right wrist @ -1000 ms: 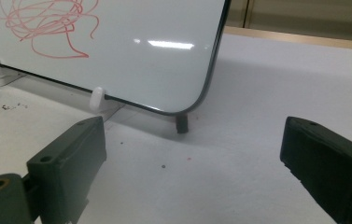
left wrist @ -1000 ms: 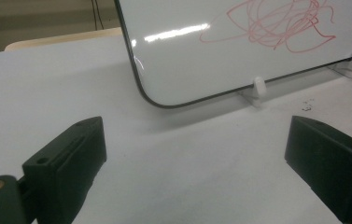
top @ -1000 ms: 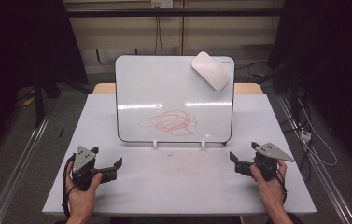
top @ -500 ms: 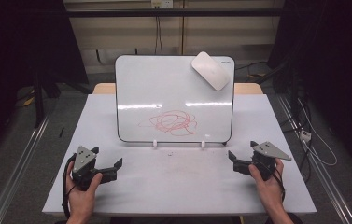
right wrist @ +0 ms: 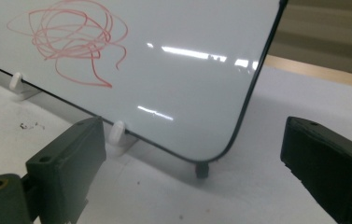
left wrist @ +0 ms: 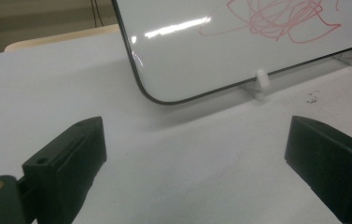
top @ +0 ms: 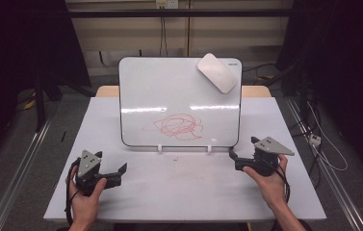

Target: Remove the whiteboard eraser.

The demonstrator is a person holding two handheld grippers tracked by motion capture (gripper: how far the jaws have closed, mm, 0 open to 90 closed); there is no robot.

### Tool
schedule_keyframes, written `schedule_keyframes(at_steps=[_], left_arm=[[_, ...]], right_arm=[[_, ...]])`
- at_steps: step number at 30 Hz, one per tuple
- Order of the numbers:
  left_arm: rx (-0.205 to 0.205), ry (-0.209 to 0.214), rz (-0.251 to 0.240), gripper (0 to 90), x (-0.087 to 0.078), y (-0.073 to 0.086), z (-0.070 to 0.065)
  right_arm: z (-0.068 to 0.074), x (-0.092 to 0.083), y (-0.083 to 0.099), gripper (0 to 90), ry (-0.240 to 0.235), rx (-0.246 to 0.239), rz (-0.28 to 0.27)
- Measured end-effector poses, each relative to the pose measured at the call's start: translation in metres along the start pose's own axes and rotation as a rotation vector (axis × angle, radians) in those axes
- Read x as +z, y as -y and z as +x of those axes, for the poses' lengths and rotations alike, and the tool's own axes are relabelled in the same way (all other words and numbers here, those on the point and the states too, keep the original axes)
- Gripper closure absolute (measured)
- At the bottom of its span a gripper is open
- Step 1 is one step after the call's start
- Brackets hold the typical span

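Note:
A whiteboard point(top: 179, 96) stands upright on small white feet point(top: 160, 148) at the middle of the white table point(top: 188, 192). A red scribble point(top: 179, 126) marks its lower half. A white eraser point(top: 216, 72) clings to its top right corner. My left gripper point(top: 120, 172) rests near the table's front left, open, its jaws wide apart with nothing between them point(left wrist: 194, 154). My right gripper point(top: 234, 160) sits at the board's lower right corner, open and empty point(right wrist: 192, 154). The scribble point(right wrist: 71, 37) and the board's rounded corner point(right wrist: 220, 154) lie just ahead of it.
Bare table top lies between the two grippers in front of the board. Small dark specks point(left wrist: 311, 98) dot the table near a white foot point(left wrist: 261, 81). Metal rails point(top: 20, 168) run along both sides of the table, and cables point(top: 323, 154) lie on the floor at right.
My right gripper has edged a little forward and left toward the board's lower right corner. The left gripper has hardly moved. Both stay open.

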State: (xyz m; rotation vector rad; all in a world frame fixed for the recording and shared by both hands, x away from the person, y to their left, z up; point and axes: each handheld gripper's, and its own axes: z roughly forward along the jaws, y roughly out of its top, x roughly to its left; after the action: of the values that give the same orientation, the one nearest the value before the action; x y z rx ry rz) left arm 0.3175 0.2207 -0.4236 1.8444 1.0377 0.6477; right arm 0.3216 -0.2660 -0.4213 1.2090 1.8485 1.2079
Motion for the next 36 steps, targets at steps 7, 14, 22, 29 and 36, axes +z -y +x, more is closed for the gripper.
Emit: schedule_keyframes(at_steps=[7, 14, 22, 29, 36], left_arm=[[-0.001, 0.000, 0.002, 5.6, 0.003, -0.001, 0.000], [-0.013, 0.017, 0.023, 5.6, 0.004, 0.000, -0.001], [-0.011, 0.010, 0.013, 5.6, 0.004, 0.000, 0.000], [-0.001, 0.009, 0.018, 5.6, 0.005, -0.001, -0.001], [-0.004, 0.018, 0.030, 5.6, 0.009, -0.001, 0.000]], right_arm=[[-0.001, 0.012, -0.027, 5.5, 0.009, -0.030, -0.031], [0.002, 0.031, -0.048, 9.6, 0.020, -0.037, -0.042], [0.007, 0.042, -0.084, 7.4, 0.079, -0.082, -0.050], [0.002, 0.052, -0.111, 6.7, 0.100, -0.112, -0.053], [-0.003, 0.059, -0.133, 7.7, 0.100, -0.130, -0.045]])
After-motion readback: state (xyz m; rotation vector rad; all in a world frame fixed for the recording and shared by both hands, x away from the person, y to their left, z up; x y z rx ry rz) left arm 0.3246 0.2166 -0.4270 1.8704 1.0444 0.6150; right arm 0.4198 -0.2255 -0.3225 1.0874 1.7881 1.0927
